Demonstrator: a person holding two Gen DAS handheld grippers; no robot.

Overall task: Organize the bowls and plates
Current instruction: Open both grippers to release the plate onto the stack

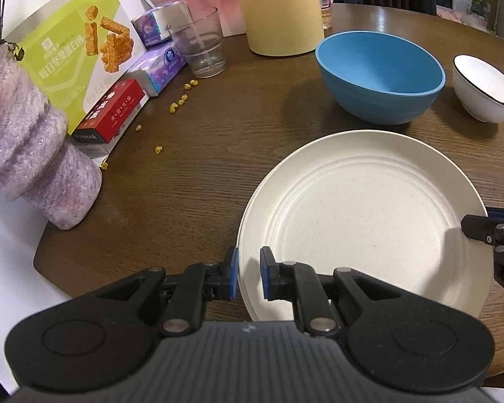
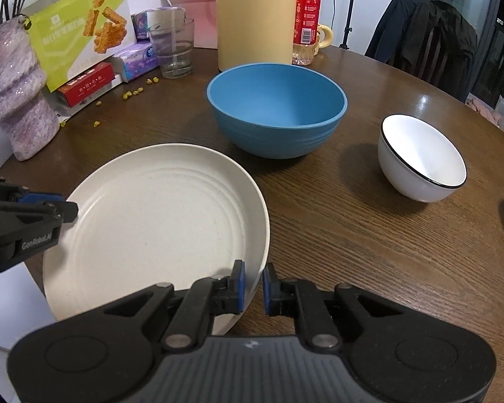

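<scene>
A cream plate [image 1: 363, 221] [image 2: 161, 221] is near the table's front edge, and a second rim shows just under it on its left side. My left gripper [image 1: 248, 277] straddles the plate's left rim, jaws a little apart, one pad on each side. My right gripper [image 2: 253, 288] straddles the right rim the same way. Neither pair of pads is visibly pressed on the rim. A blue bowl [image 1: 379, 77] [image 2: 277, 109] stands behind the plate. A white bowl with a dark rim [image 1: 485, 89] [image 2: 421, 158] stands to its right.
The round wooden table [image 2: 352, 235] carries a purple vase [image 1: 27, 154], a green snack box [image 1: 80, 53], tissue packs [image 1: 158, 70], a glass [image 1: 200, 45], a cream jug [image 2: 255, 16] and a red-label bottle [image 2: 305, 16] along its back-left side. Yellow crumbs [image 1: 179, 100] lie scattered there.
</scene>
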